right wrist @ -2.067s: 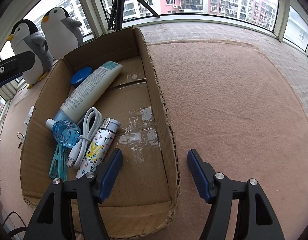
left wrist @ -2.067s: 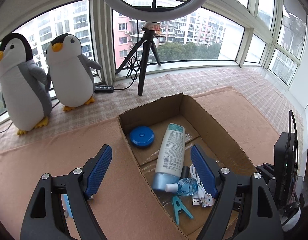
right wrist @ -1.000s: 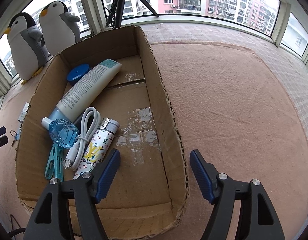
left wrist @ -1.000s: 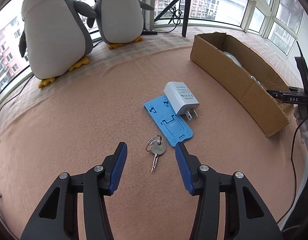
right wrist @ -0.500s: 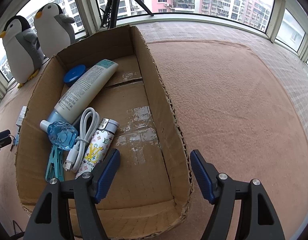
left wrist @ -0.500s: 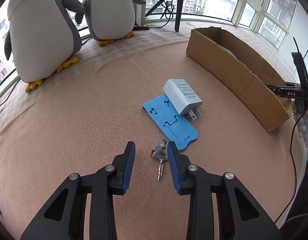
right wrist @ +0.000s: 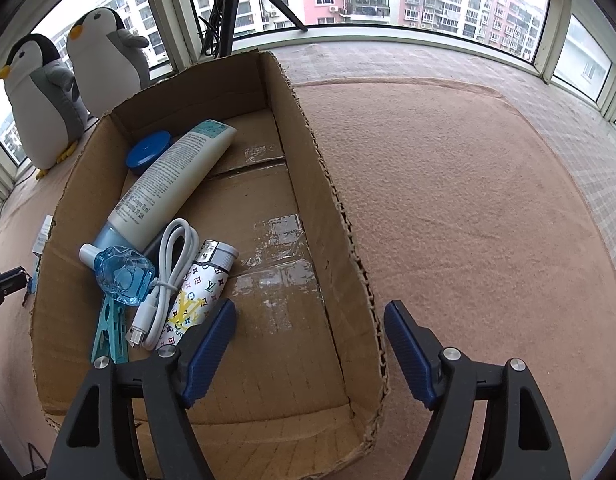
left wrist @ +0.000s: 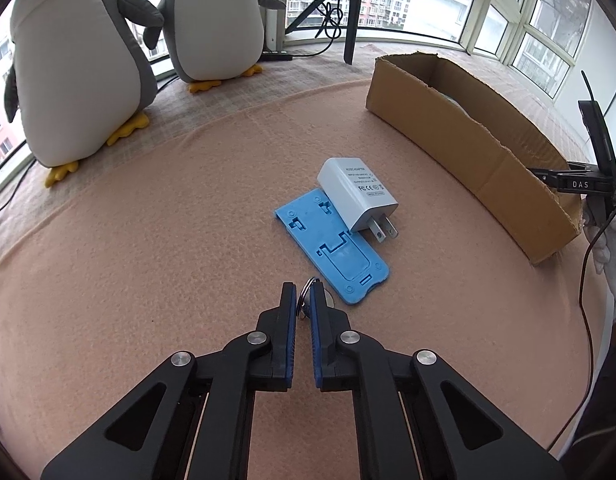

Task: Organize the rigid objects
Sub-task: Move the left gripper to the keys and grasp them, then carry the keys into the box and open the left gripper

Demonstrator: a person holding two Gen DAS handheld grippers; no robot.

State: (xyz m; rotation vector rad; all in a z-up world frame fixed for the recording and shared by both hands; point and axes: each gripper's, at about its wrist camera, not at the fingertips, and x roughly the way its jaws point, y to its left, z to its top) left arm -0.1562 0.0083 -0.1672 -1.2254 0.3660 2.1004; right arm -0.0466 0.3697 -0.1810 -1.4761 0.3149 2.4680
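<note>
My left gripper (left wrist: 302,291) is shut on a key with a ring (left wrist: 312,286) that lies on the pink felt, just at the near corner of a blue plastic stand (left wrist: 332,244). A white charger (left wrist: 358,194) rests on the stand's far edge. The cardboard box (right wrist: 348,240) holds a white tube (right wrist: 175,184), a blue lid (right wrist: 147,152), a small blue bottle (right wrist: 123,272), a white cable (right wrist: 167,276), a patterned lighter (right wrist: 195,292) and a teal clip (right wrist: 107,332). My right gripper (right wrist: 310,314) hovers over the box's right wall; its jaws are opening and press on nothing.
Two plush penguins (left wrist: 75,68) (left wrist: 211,20) stand by the window at the left. A black tripod (left wrist: 348,12) with cables sits behind the box (left wrist: 468,148). A white-gloved hand (left wrist: 612,248) shows at the right edge. Bare felt spreads right of the box (right wrist: 488,200).
The left jaws have come together on the key, which lay loose between them before. The right jaws have spread slightly wider over the box wall.
</note>
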